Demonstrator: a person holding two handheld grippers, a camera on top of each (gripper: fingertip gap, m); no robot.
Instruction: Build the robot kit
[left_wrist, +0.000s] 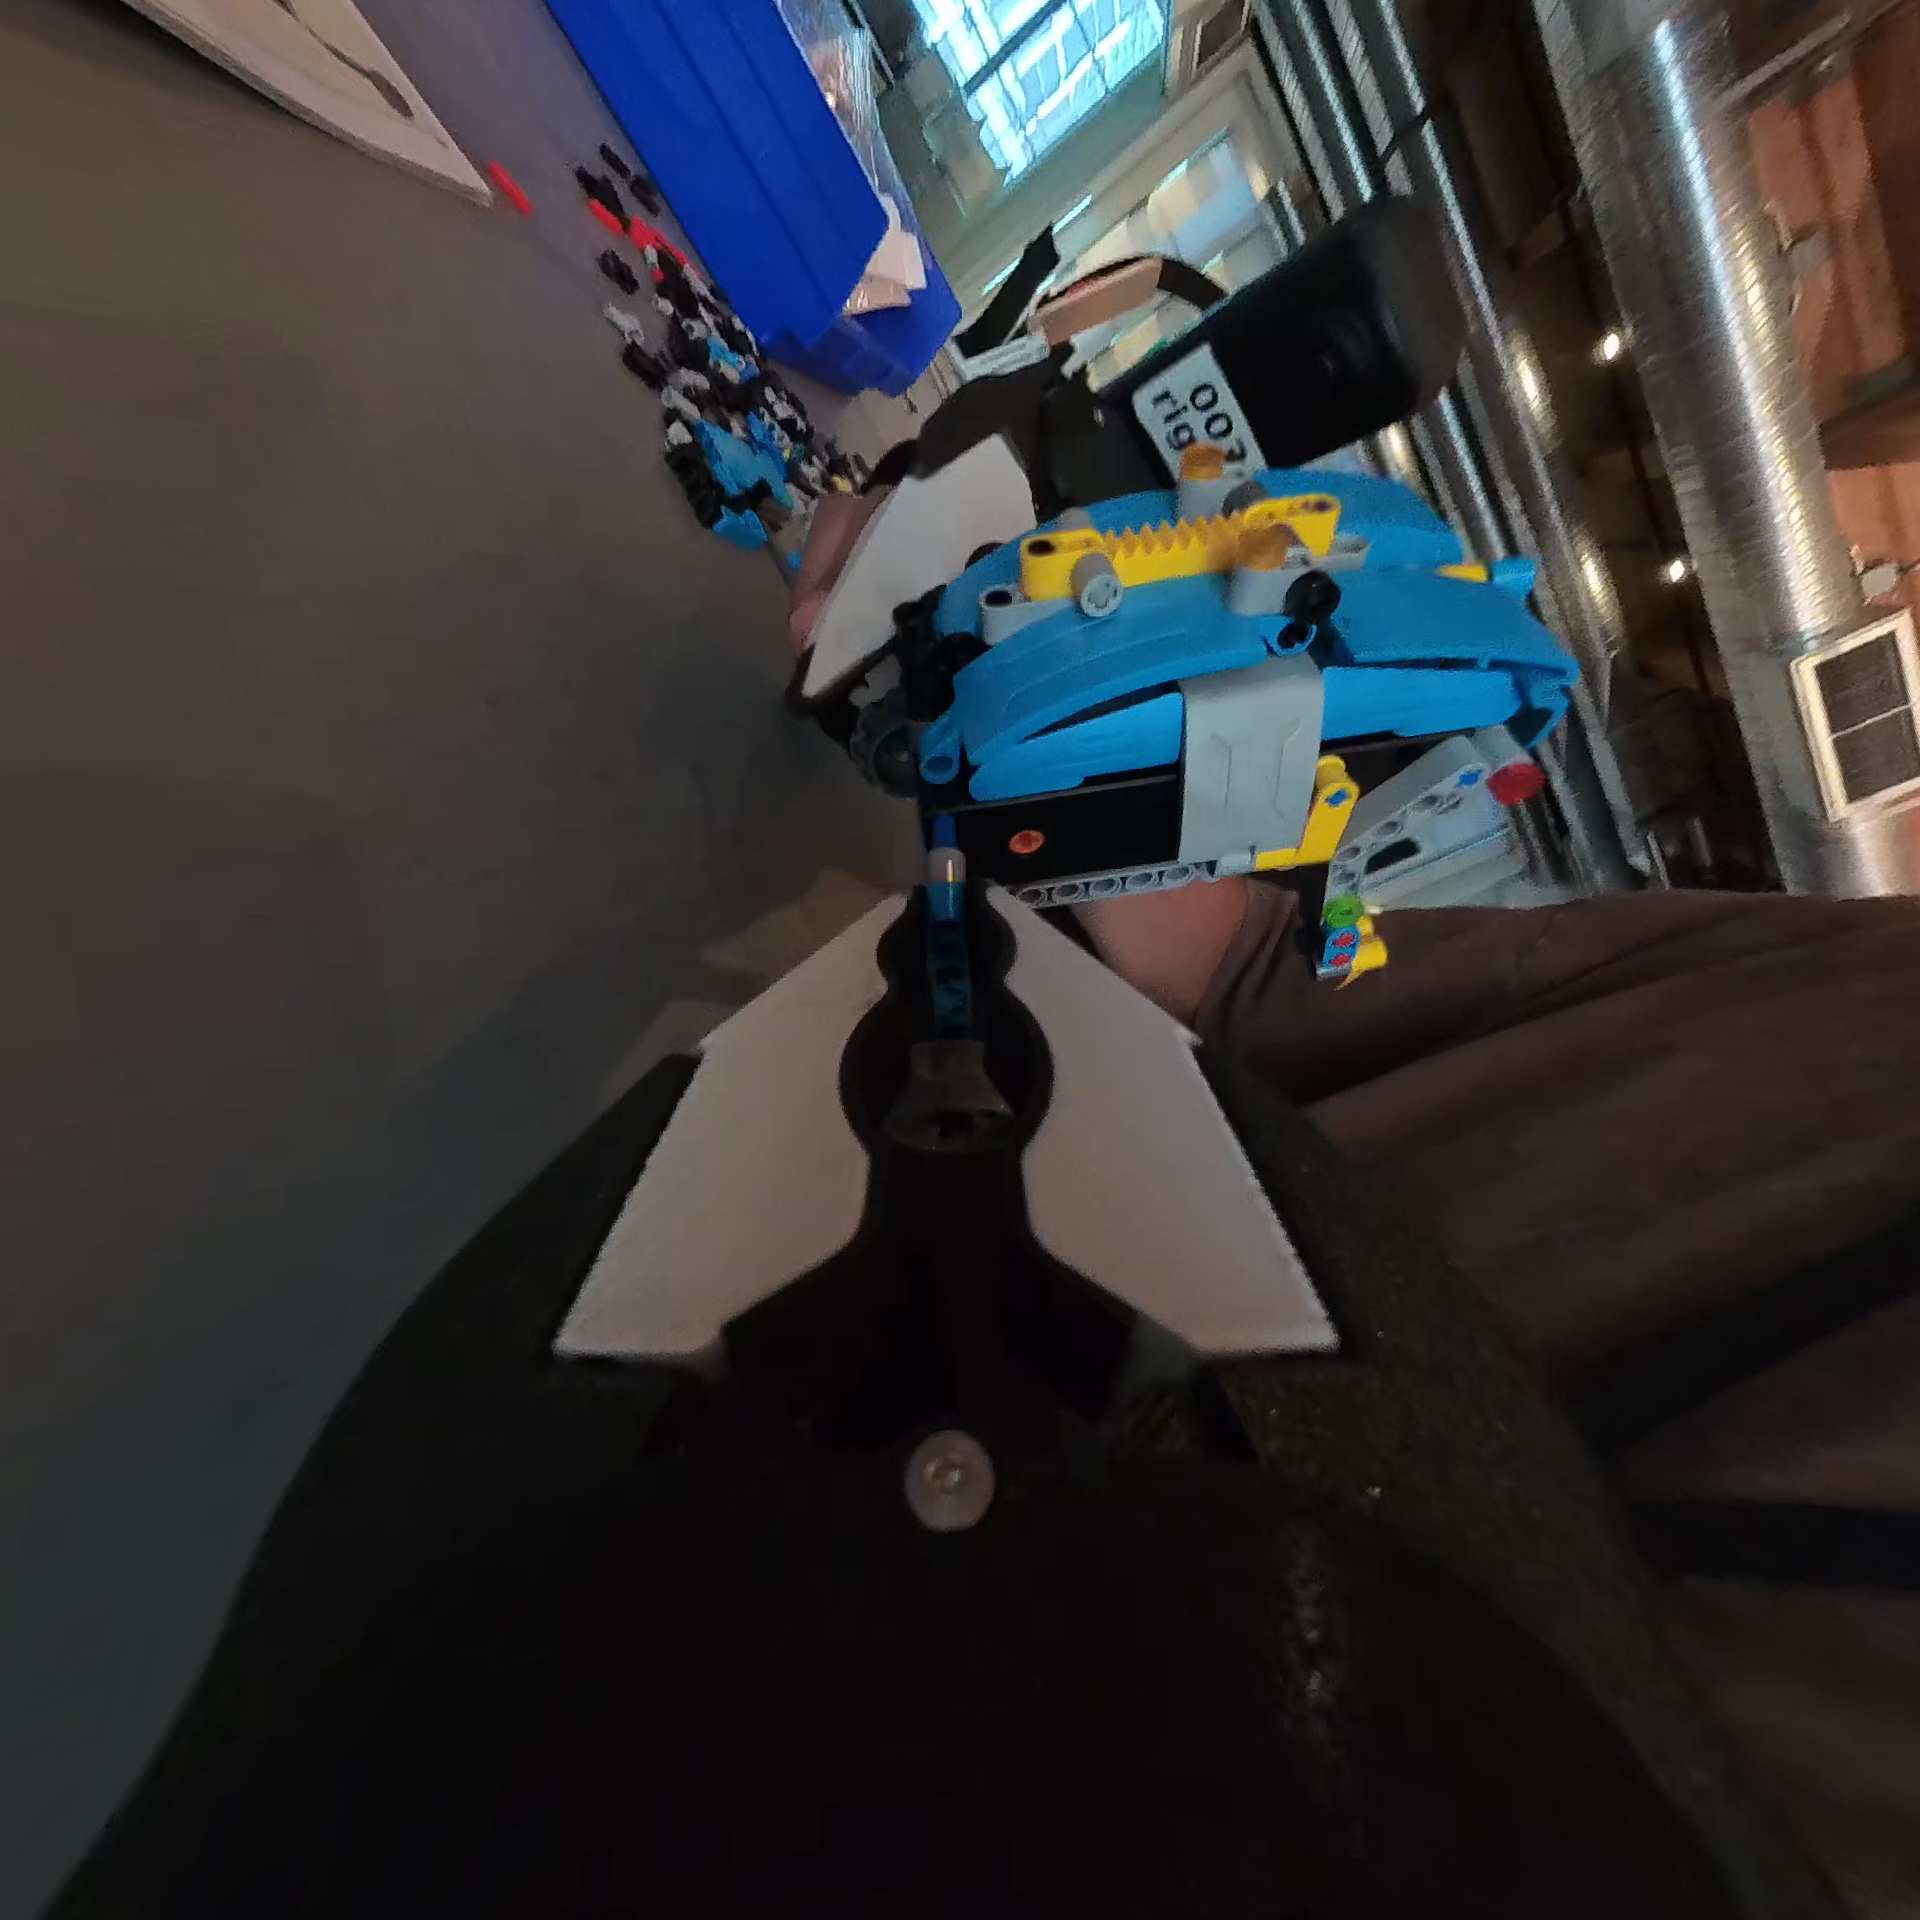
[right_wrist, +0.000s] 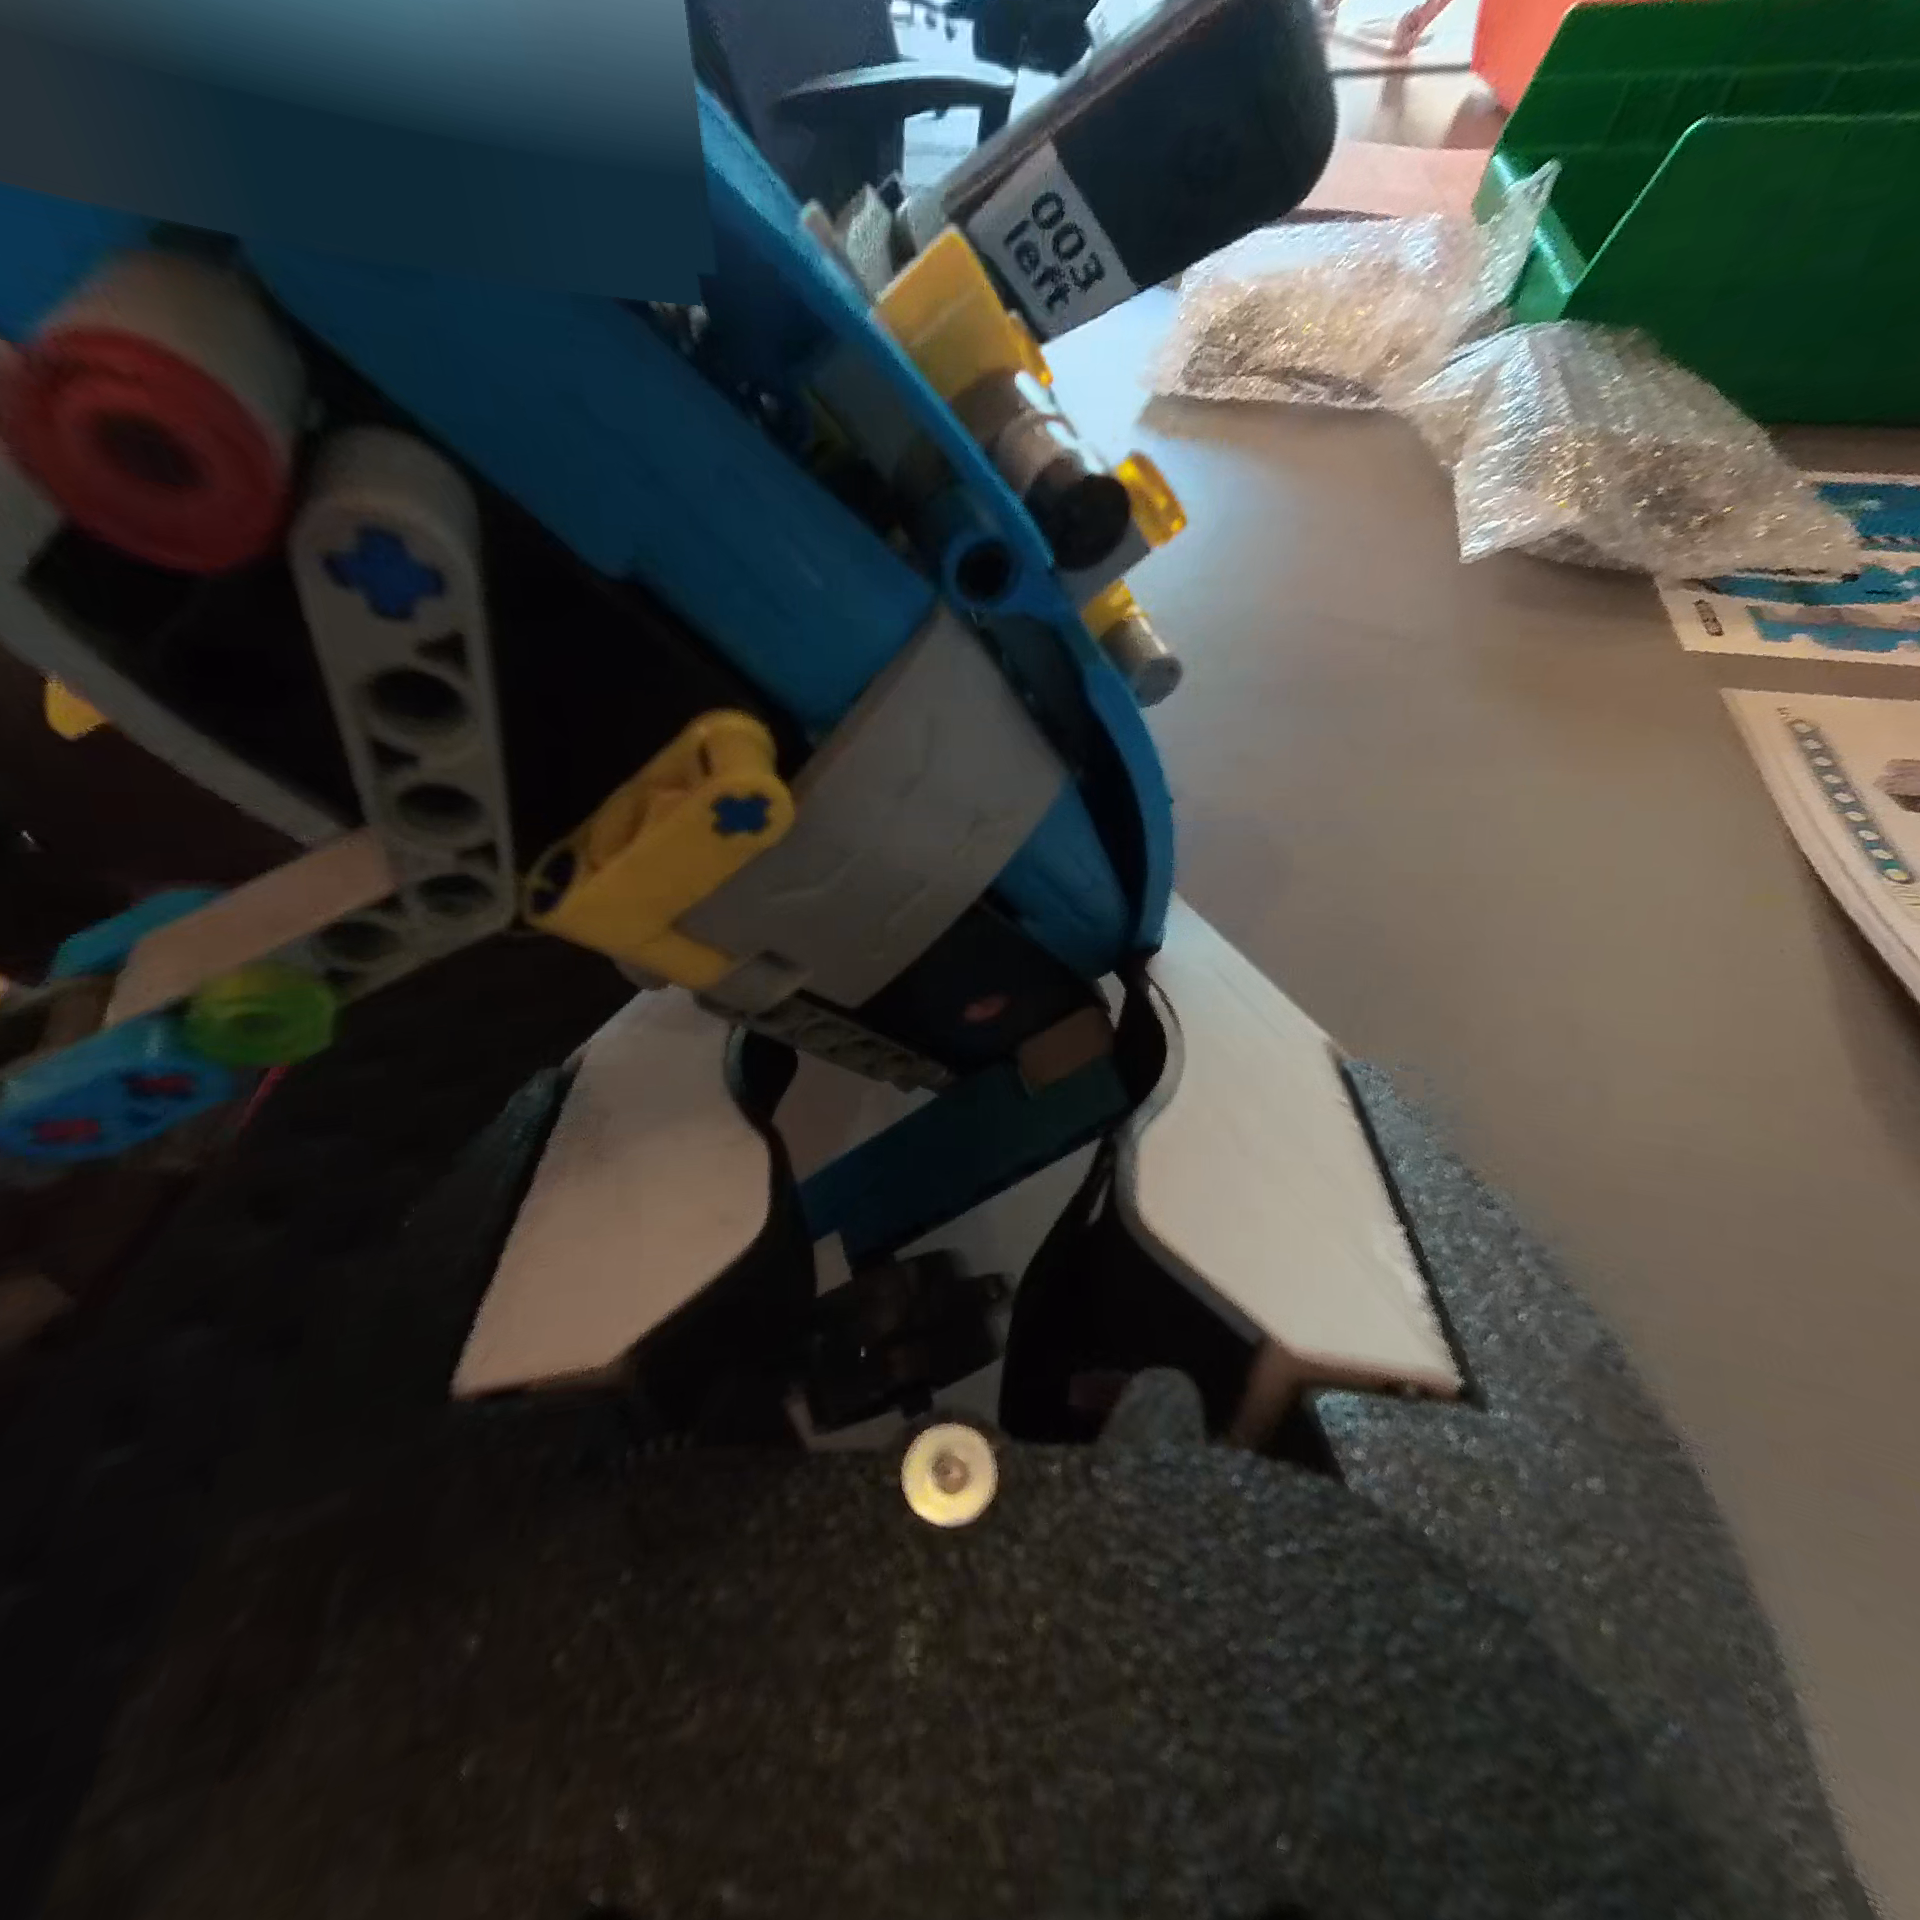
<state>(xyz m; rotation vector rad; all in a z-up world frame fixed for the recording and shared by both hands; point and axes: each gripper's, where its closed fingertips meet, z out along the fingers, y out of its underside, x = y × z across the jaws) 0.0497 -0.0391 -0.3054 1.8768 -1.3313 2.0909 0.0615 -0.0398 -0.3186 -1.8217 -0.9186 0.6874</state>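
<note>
A blue, black and yellow brick-built model (left_wrist: 1195, 665) hangs in the air between both grippers. My left gripper (left_wrist: 948, 920) is shut on a thin blue axle (left_wrist: 951, 982) with a black end piece; the axle's tip meets the model's black underside. My right gripper (right_wrist: 925, 1023) is shut on the model's lower end (right_wrist: 831, 790), with white fingers (right_wrist: 1226, 1132) on either side of a black and blue part. In the left wrist view the right gripper's white finger (left_wrist: 914, 561) and camera (left_wrist: 1340, 332) show behind the model. The left gripper's camera (right_wrist: 1174, 135) shows in the right wrist view.
On the grey table (left_wrist: 312, 623) are a pile of small black, blue and red parts (left_wrist: 717, 416), a blue bin (left_wrist: 748, 156) and a sheet (left_wrist: 312, 73). The right wrist view shows a green bin (right_wrist: 1745, 208), bubble-wrap bags (right_wrist: 1600, 457) and printed sheets (right_wrist: 1849, 810). A brown sleeve (left_wrist: 1558, 1039) is close. Left and right tips are no more than a few centimetres apart.
</note>
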